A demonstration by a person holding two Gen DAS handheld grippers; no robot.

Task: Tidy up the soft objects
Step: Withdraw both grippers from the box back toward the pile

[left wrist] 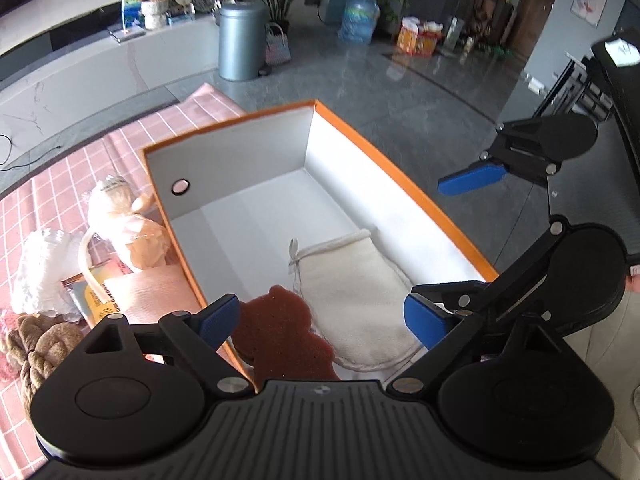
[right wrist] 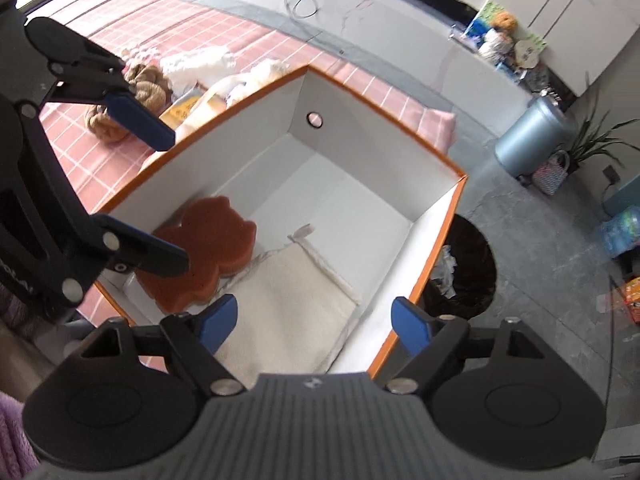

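While both grippers, left (left wrist: 320, 316) and right (right wrist: 314, 320), hover with jaws apart and empty, the sponge (right wrist: 200, 252) and mitt (right wrist: 288, 304) lie touching at the box's (right wrist: 384, 128) near end, probably leaving room for the rope knot (left wrist: 36, 344) still outside.

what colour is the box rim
Orange, on the box rim; the right wrist view shows it best.
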